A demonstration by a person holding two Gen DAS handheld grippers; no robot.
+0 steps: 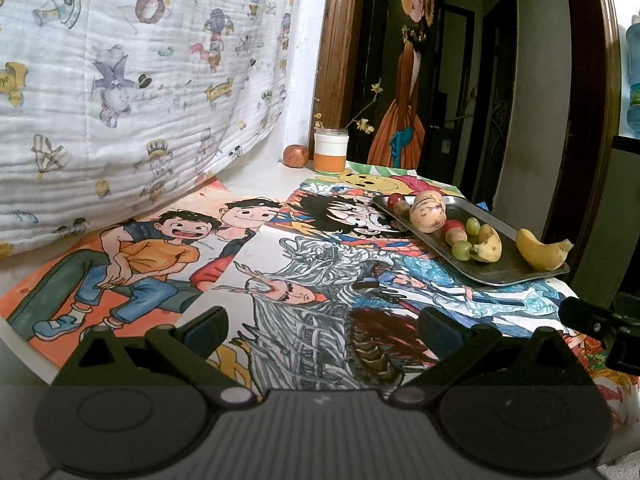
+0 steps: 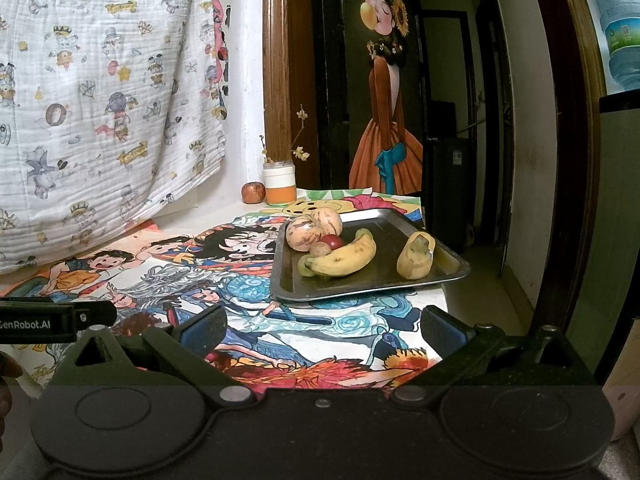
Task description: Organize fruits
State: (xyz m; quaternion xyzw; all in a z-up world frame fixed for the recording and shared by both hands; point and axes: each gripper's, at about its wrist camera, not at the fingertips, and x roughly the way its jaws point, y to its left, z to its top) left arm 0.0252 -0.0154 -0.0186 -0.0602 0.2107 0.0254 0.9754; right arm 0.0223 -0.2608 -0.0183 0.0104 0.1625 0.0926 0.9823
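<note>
Mostly done, I judge: bananas (image 2: 346,258), grapes (image 1: 464,249) etc. lie on metal tray (image 2: 452,276) at 1 o'clock; apple (image 2: 253,193) at 12 remains on counter (image 1: 260,178). Left tool (image 1: 320,330) & right tool (image 2: 322,328) wide, empty.

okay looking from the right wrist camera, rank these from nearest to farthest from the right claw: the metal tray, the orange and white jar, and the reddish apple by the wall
From the right claw:
1. Metal tray, just ahead, slightly right.
2. and 3. Orange and white jar and reddish apple, side by side at the back wall, apple on the left; too close to call.
</note>
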